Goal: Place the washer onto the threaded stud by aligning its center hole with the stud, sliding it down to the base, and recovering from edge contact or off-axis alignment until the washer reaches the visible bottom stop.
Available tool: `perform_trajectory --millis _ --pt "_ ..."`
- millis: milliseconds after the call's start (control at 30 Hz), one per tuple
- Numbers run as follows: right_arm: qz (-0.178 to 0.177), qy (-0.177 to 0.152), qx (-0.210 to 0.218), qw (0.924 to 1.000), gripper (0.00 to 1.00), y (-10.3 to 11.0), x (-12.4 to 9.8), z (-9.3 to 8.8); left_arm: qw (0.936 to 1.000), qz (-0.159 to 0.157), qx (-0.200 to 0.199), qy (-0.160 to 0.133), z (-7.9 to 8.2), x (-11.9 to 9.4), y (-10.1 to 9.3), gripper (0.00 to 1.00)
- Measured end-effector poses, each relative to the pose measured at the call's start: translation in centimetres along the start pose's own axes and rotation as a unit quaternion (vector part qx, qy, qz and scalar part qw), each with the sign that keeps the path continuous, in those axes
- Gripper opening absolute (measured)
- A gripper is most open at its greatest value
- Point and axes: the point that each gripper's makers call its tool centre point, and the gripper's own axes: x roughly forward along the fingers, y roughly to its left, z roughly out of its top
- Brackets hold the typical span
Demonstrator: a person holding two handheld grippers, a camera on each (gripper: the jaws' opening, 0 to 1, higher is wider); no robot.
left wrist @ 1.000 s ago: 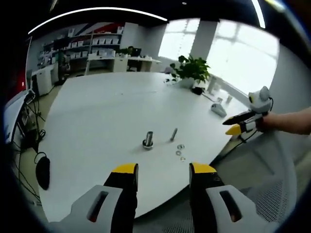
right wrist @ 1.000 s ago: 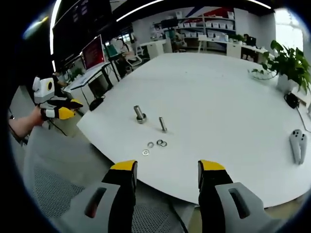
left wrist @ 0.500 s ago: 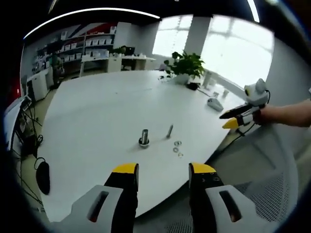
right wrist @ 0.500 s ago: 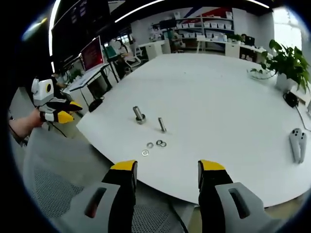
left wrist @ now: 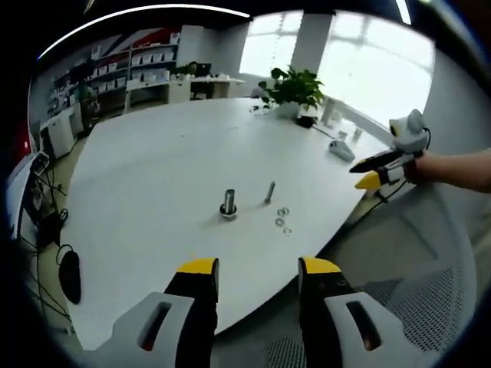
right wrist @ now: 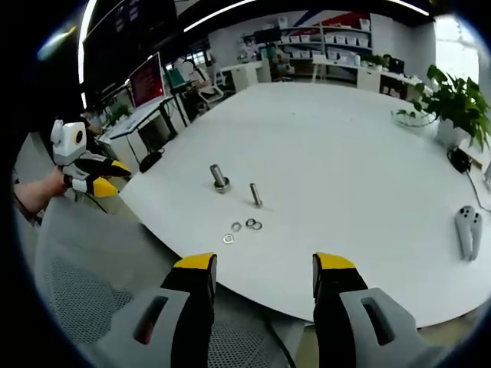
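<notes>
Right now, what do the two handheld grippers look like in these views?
Both match: the left gripper and the right gripper each have two black jaws capped with yellow tips, rising from light grey housings with a dark slot on each side. Seen from across, each carries a white rounded box on top and trails a thin dark cable; a bare forearm shows behind it.

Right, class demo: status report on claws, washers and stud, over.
Left claw open, empty, short of table. Right claw open, empty. Washers loose on table, beside bare stud. Nothing in the way.
</notes>
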Motion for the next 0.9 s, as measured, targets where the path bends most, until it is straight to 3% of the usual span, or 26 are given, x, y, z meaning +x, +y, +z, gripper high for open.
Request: perform_trajectory --millis 700,900 --pt "-0.001 0.011 -0.011 0.9999 0.52 0.2 0.1 -0.2 0.9998 0.006 -0.02 0.002 -0.2 -0.2 0.5 0.39" --pt "-0.001 -0.012 -0.031 0.9994 0.5 0.5 -0.1 1.6 0.9998 0.01 -0.019 -0.002 0.0 -0.2 0.7 0.39"
